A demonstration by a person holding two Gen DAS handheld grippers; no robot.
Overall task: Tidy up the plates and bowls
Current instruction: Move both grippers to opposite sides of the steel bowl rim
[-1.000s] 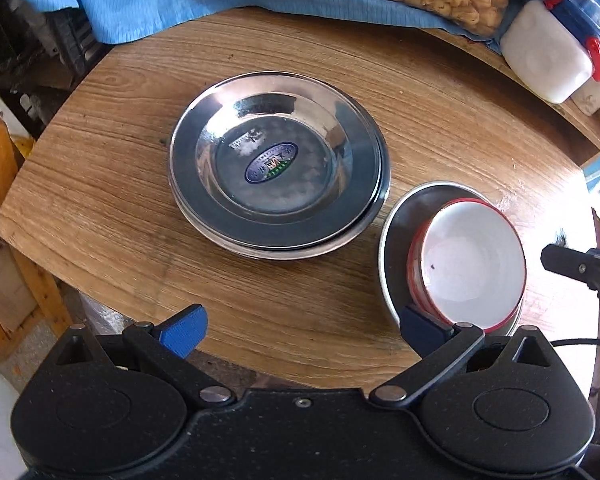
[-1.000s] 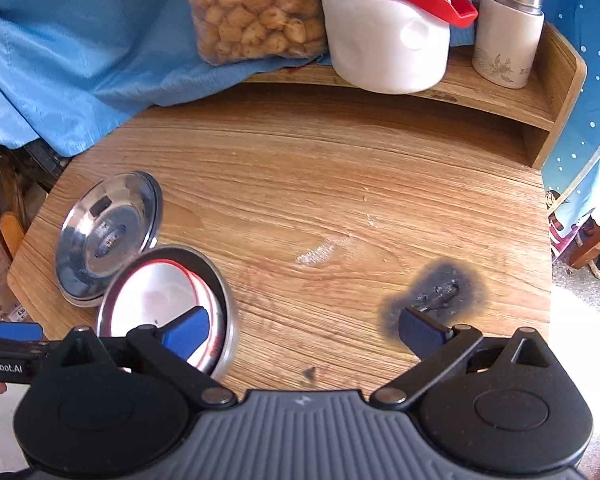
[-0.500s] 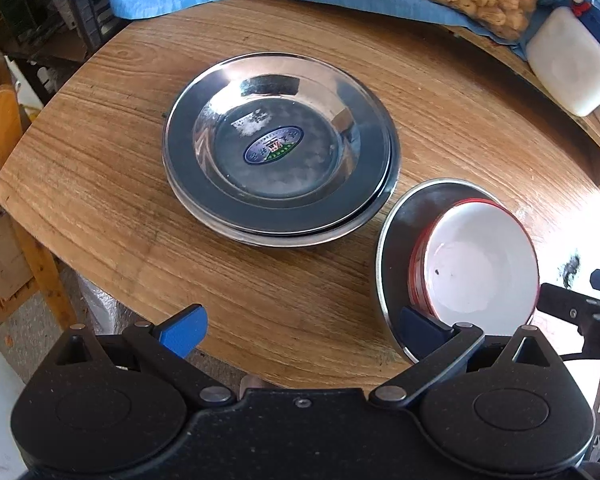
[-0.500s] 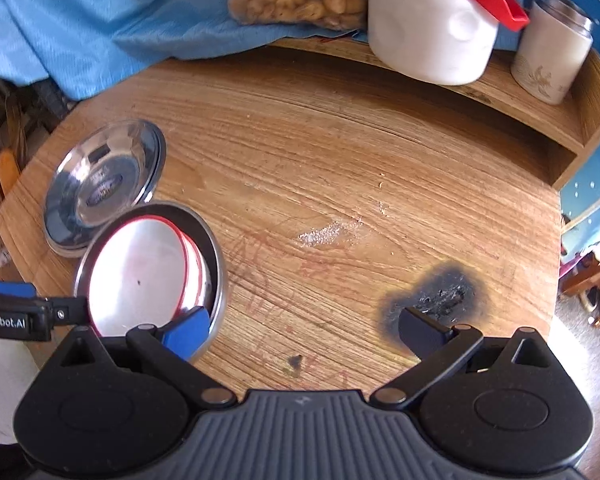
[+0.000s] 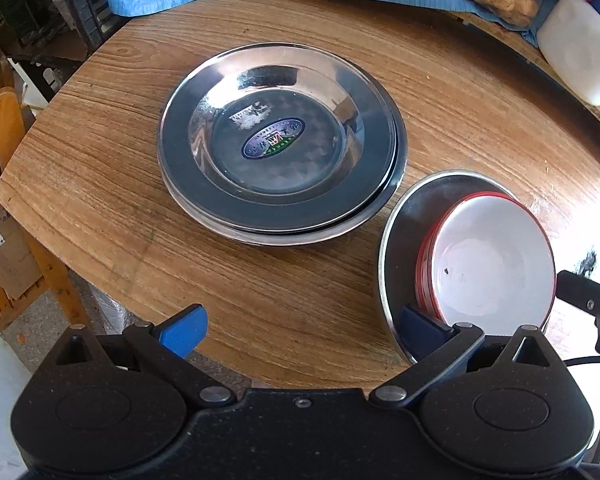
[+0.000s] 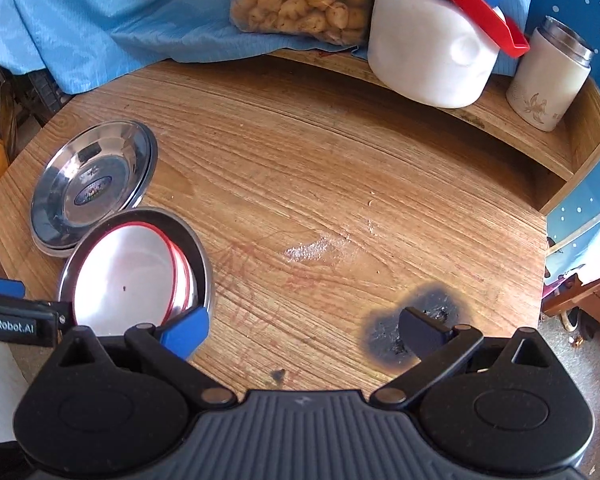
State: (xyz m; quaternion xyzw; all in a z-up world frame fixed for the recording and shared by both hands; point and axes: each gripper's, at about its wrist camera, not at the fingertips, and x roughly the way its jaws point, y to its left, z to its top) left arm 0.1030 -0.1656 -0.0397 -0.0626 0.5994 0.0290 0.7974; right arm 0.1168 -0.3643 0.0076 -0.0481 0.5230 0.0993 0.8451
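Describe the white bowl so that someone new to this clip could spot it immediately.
On the round wooden table, two steel dish groups sit near the front edge. The white bowl lies in the smaller steel plate, beside the stacked steel plates. Alone there, it is white inside with a red rim.

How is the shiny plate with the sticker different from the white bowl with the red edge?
The steel plate is silvery metal; the red-rimmed white bowl is white inside. The plate has an oval sticker in its middle; the bowl has none. The plate tops a stack of steel plates right on the table; the bowl tops a stack of bowls inside another steel dish. Both are round and empty.
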